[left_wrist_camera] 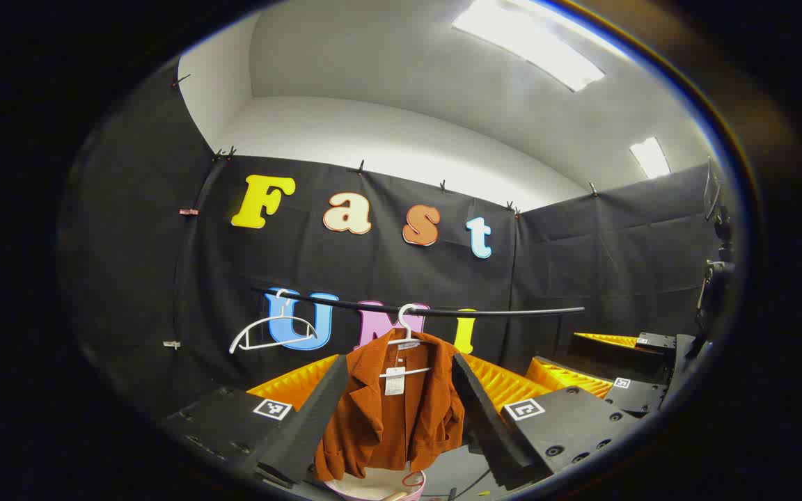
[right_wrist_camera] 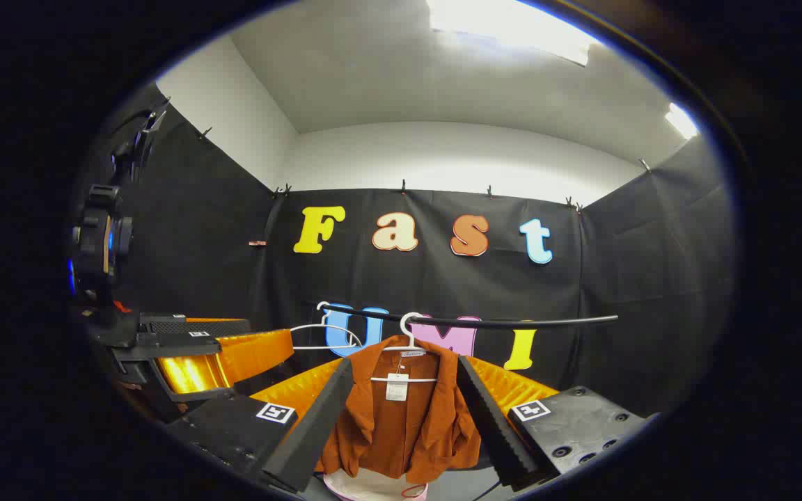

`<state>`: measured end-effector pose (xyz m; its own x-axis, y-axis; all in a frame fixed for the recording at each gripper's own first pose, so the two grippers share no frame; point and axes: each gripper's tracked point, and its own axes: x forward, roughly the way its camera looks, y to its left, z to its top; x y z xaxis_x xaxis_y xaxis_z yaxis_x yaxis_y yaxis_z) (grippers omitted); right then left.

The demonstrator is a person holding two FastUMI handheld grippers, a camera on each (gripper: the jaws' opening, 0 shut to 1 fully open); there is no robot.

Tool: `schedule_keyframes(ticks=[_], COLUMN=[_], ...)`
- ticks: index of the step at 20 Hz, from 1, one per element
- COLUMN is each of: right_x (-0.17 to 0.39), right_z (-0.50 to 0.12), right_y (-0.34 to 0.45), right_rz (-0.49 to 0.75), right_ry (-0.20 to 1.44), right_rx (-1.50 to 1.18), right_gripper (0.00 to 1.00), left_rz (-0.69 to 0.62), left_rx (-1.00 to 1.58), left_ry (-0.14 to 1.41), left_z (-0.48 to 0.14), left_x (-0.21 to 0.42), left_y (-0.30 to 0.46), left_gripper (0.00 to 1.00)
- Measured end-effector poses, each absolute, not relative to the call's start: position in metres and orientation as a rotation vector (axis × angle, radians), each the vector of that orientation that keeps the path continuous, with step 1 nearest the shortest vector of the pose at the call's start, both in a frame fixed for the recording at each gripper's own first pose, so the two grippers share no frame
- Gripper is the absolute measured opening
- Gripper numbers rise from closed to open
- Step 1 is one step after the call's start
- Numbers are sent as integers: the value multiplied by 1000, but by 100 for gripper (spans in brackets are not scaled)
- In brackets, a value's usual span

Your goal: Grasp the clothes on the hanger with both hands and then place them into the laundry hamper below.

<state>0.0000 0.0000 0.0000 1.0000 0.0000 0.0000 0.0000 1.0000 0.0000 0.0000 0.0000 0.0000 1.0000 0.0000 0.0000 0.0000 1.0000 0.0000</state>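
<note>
Both my grippers, left gripper and right gripper, stood spread, gripping nothing; rust jacket hung on white hanger from rail, pink hamper below

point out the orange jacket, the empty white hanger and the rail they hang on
orange jacket (left_wrist_camera: pixel 390 417): left gripper view, on its front panel below the tag
empty white hanger (left_wrist_camera: pixel 272 332): left gripper view, on its curved arm
rail (right_wrist_camera: pixel 512 322): right gripper view, on the bare bar right of the jacket

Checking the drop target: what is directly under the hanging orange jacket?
Below the orange jacket sits a pale, pink-rimmed laundry hamper, just under its hem. Only the hamper's top edge shows; the jacket and the gripper fingers hide the rest, so its contents cannot be told.
</note>
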Motion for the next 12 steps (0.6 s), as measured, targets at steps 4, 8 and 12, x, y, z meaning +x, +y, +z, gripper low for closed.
schedule_keyframes(ticks=[4,8,12], right_x=[1,0,0], right_z=[7,10,9], right_y=[-4,-5,-4], right_rz=[-1,6,20], right_ry=[-10,-10,-11], right_rx=[21,26,33], right_gripper=[99,97,97], left_rz=[8,14,31], left_rx=[21,31,32], left_ry=[12,3,-5], left_z=[-4,-1,0], left_x=[-4,-10,-13], left_y=[-5,-11,-12], left_gripper=[94,95,94])
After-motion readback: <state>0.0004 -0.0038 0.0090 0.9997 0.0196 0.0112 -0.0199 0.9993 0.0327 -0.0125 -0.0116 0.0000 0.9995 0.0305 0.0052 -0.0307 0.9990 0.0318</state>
